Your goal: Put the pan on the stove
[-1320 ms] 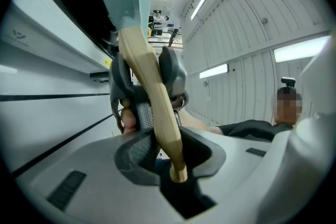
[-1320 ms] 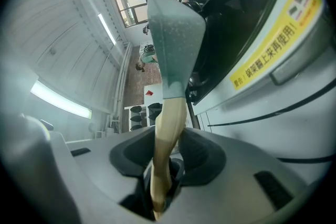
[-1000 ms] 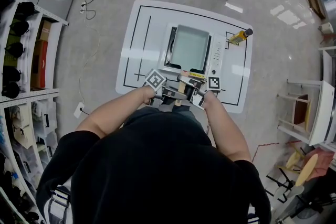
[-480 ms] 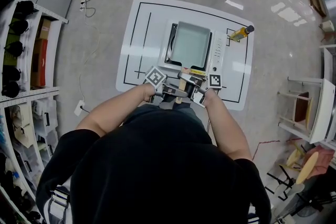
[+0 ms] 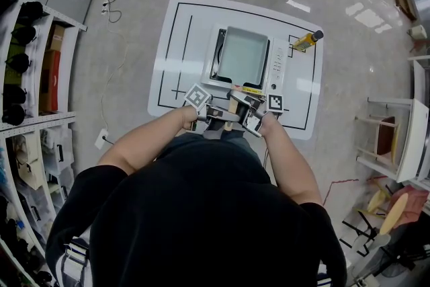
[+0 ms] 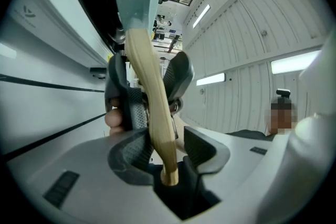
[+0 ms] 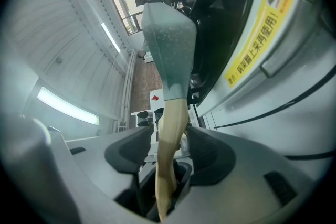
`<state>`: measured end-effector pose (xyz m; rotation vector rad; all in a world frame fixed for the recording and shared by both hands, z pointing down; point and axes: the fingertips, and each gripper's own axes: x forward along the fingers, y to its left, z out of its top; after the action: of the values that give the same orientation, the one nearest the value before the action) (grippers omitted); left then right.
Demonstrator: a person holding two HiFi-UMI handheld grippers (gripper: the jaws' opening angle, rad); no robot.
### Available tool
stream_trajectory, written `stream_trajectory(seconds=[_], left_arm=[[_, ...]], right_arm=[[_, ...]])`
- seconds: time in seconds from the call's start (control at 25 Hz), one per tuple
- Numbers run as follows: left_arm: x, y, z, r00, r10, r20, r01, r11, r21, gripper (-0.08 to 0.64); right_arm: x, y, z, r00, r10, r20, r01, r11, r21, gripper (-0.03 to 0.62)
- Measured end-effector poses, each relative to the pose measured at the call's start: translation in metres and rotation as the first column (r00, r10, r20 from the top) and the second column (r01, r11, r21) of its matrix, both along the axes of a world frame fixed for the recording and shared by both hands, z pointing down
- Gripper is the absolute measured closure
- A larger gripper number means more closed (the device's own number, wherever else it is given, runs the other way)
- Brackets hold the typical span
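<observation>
Pan [image 5: 242, 57]: one, rectangular and grey-green, is being carried by the stove [image 5: 277, 67] on the white table [image 5: 178, 50]; only its bare inside is being shown.
Handle [image 5: 233, 106]: one, wooden, is being pointed toward the person.
Left gripper [image 5: 218, 116]: its jaws have just been opening; the handle is being left loose between them, against one pad only.
Right gripper [image 5: 247, 114]: its jaws have likewise just been opening around the same handle, which is no longer being clamped.
Bottle [image 5: 306, 42]: one, yellow with a dark cap, is being left on its side near the table's far right corner; its contents cannot be told.
Count: one pan, one stove, one bottle, two grippers.
</observation>
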<state>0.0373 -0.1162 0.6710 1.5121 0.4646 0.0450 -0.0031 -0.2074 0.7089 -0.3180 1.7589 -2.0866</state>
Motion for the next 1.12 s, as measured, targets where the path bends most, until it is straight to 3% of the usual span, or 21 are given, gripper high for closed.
stream_trajectory(seconds=[0.2,0.76,1.12], left_arm=[[0.001,-0.003,-0.008,0.999,-0.033,-0.016,0.032,0.999,-0.032,0.301],[-0.002,0.001,-0.01,0.999,-0.04,0.002,0.04,0.999,-0.027,0.285],[-0.011,-0.014,-0.001,0.991,-0.127,0.052,0.125,0.992,0.035,0.285]], right_arm=[[0.005,-0.003,-0.003,0.999,0.038,0.011,-0.038,0.999,-0.002,0.328],[0.004,-0.003,-0.008,0.999,0.032,-0.018,-0.032,0.999,0.036,0.291],[0.006,0.001,-0.005,0.994,0.011,-0.111,0.0,0.996,0.092,0.288]])
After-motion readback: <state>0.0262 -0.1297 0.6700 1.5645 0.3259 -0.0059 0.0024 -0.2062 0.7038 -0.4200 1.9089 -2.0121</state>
